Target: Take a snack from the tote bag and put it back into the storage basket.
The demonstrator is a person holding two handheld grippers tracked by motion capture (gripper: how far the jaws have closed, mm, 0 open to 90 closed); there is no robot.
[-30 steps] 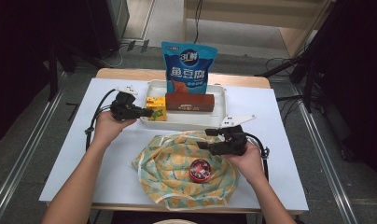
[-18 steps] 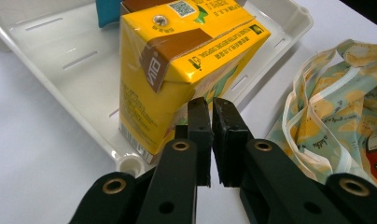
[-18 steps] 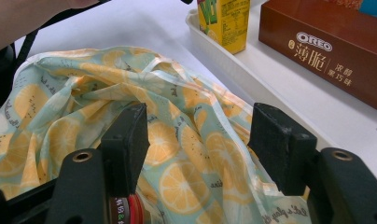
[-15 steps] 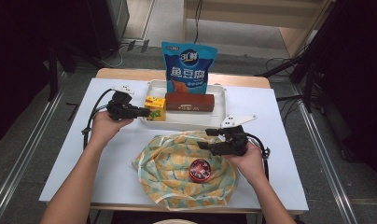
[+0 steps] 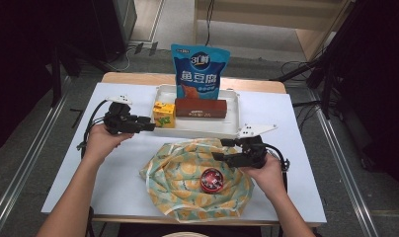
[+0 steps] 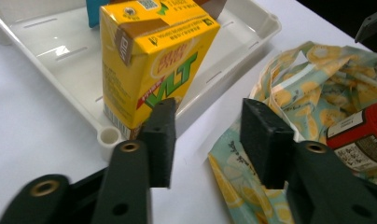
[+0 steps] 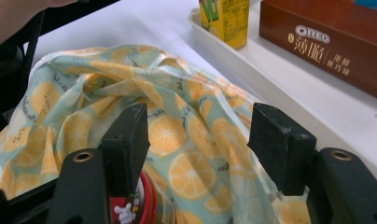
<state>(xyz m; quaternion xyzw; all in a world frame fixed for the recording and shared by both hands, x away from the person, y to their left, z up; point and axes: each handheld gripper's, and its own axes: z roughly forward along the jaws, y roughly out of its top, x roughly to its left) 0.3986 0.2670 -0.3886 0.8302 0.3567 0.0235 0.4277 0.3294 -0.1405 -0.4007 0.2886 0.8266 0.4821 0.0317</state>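
White counter (image 5: 113, 182) under a dark room, carrying one white tray (image 5: 197, 129), one lemon-print cloth (image 5: 187, 177) and two hand-held tongs.

Item: yellow juice carton (image 6: 149, 70), upright in the near corner of the tray, just ahead of the left tongs (image 6: 207, 135). Left tongs: released, jaws just been opening, nothing between them, carton clear of the pads. Likely light but liquid-filled; thin card walls that dent under a hard squeeze; waxy faces probably slippery. Best taken across two flat opposite faces at mid-height, below the folded top.

Beside it in the tray: brown biscuit box (image 5: 201, 107); blue snack pouch (image 5: 200, 71) standing behind.

Right tongs (image 5: 226, 149): spread apart, gripping nothing, poised over the cloth. Cloth soft, limp, bunching. Red tin (image 5: 213, 179) lies on the cloth near these tongs.
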